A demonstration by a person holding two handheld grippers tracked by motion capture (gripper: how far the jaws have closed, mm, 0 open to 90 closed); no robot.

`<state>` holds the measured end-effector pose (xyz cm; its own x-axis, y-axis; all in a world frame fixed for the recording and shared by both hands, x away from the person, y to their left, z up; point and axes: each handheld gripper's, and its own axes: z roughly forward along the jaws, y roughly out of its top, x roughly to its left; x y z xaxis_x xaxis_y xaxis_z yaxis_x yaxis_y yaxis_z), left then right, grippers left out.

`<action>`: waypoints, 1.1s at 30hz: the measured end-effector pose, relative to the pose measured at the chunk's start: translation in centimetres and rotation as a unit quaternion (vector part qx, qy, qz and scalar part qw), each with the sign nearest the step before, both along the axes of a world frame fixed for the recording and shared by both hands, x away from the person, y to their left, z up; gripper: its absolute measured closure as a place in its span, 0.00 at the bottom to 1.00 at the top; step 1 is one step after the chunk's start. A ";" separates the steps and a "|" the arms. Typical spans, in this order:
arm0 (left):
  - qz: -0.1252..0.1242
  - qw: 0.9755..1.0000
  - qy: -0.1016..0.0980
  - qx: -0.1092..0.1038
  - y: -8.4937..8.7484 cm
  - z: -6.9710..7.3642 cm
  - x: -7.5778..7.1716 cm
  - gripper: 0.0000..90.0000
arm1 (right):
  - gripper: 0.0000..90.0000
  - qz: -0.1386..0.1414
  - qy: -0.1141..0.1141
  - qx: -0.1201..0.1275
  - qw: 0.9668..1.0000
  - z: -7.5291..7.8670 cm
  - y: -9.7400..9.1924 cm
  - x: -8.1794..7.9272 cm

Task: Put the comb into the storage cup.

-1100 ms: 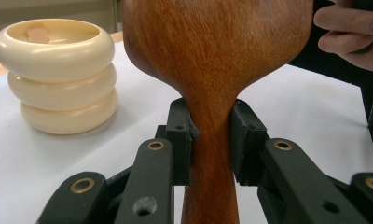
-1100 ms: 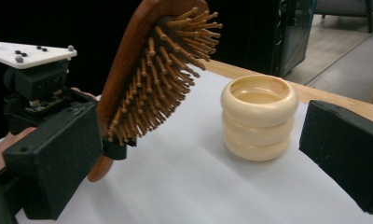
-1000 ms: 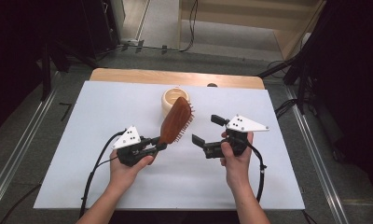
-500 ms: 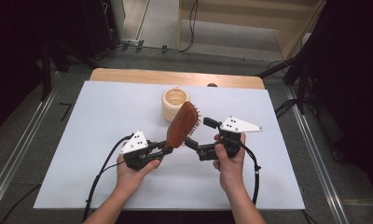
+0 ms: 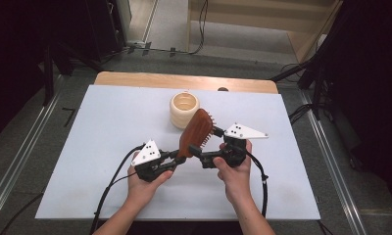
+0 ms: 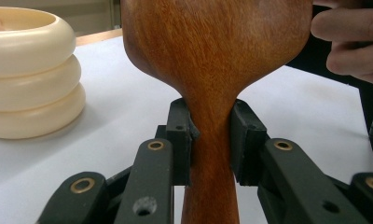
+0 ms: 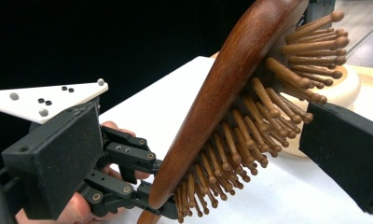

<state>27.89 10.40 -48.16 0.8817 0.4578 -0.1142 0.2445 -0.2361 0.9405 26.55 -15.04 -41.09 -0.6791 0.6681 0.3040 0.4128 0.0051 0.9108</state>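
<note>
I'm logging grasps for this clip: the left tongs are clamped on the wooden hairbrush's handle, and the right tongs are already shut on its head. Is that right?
Not quite. The right tongs are open: in the right gripper view their jaws stand apart on either side of the hairbrush head, not touching it. The left tongs are indeed clamped on the wooden handle, as the left gripper view shows.

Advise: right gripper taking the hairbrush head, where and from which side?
Grip the hairbrush head across its thickness: one jaw on the smooth wooden back, one on the bristle tips. The right gripper already straddles it open, and the left gripper holds the narrow neck, leaving the head free.
</note>
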 end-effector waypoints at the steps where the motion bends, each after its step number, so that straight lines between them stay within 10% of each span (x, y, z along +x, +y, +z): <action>1: 0.000 1.000 -0.002 0.000 0.0 0.0 0.0 0.81 | 0.00 -0.002 0.003 0.004 1.000 -0.1 0.0 0.1; 13: -0.010 1.000 -0.019 0.002 -0.9 0.0 -0.8 0.81 | 0.00 -0.033 0.026 0.006 0.999 -0.5 0.4 0.3; 33: 0.000 0.999 -0.039 0.021 -1.6 -0.5 -1.3 0.80 | 0.42 -0.057 0.092 0.053 0.993 -1.7 0.2 0.8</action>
<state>26.59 8.79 -48.68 0.8875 0.4601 -0.0253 0.1698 -0.2755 0.9462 27.30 -14.87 -42.80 -0.5268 0.6951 0.4892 0.5650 -0.1436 0.8125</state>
